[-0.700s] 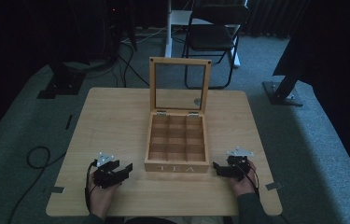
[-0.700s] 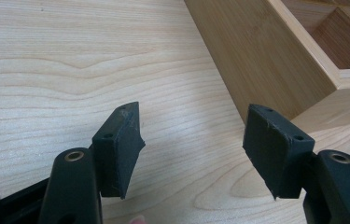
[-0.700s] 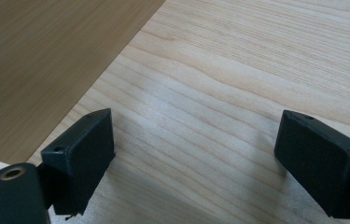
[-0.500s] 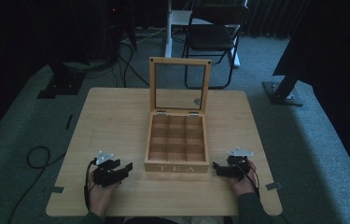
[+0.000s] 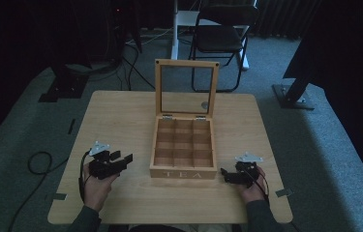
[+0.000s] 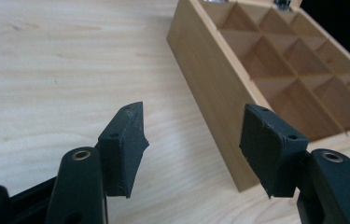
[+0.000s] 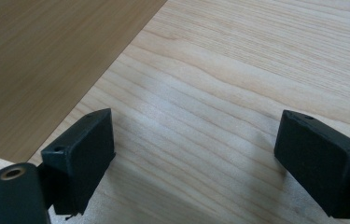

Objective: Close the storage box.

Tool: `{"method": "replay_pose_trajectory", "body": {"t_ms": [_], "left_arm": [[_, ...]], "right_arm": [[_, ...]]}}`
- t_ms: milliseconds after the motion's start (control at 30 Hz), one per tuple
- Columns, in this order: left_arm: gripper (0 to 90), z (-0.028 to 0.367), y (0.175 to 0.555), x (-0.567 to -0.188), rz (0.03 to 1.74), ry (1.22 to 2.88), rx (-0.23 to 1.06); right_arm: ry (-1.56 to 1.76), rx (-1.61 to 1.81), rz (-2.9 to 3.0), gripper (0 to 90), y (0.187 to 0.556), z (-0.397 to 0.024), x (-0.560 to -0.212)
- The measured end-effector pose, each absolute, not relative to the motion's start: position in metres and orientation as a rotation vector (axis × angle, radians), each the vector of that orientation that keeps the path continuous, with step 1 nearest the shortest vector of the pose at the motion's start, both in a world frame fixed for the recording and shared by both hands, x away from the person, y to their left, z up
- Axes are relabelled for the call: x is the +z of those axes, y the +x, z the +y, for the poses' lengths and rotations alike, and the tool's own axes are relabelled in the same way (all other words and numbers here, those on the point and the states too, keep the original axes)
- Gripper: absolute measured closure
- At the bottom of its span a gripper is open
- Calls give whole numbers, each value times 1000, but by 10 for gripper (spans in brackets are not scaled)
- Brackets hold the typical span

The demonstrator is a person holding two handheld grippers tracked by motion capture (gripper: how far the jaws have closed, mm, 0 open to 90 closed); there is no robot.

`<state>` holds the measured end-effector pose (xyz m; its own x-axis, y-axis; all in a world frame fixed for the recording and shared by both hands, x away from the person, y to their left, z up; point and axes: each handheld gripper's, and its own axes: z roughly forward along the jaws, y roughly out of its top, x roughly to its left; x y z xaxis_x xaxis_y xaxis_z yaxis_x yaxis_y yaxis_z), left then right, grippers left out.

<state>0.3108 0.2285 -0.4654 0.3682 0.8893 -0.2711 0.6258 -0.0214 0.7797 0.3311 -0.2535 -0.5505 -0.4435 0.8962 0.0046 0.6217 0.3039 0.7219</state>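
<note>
Stillness marks this moment: against the earlier frames we find nothing shifted. We rest our left gripper (image 5: pixel 127 160) and right gripper (image 5: pixel 223 172) on the pale wooden table (image 5: pixel 121 111), jaws spread and empty, either side of the light wooden nine-compartment tea box (image 5: pixel 184 150) with its glass lid upright. We judge work on the box not yet begun.

A pale wooden bench (image 5: pixel 121 116) stands on grey-green carpet (image 5: pixel 314 145) in a dim room. Behind it, a black folding chair (image 5: pixel 222 38) sits beside a white post (image 5: pixel 174 29), with cables (image 5: pixel 38 162) trailing across the floor and dark stand bases (image 5: pixel 293 94) at either side.
</note>
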Motion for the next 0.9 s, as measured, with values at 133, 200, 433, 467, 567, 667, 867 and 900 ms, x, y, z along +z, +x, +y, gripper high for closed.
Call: {"method": "replay_pose_trajectory", "body": {"t_ms": [133,200,433,467,567,667,867,900], "left_arm": [[405,231,319,-454,1328,1728,397],[404,232,323,-448,1317,1733,410],[388,225,336,-432,1283,1740,424],[386,224,338,-430,1280,1743,429],[368,221,343,-426,1273,1753,432],[355,219,348,-424,1272,1766,438],[337,218,352,-420,1256,1766,446],[326,216,355,-417,1241,1771,453]], "right_arm": [[1352,933,2179,117,331,-253,-550],[1353,933,2179,117,331,-253,-550],[1348,936,2183,117,331,-253,-550],[1347,936,2184,116,330,-253,-550],[1344,937,2186,117,330,-253,-550],[1340,937,2189,117,330,-253,-551],[1338,938,2190,116,330,-253,-551],[1339,939,2191,117,330,-253,-550]]}}
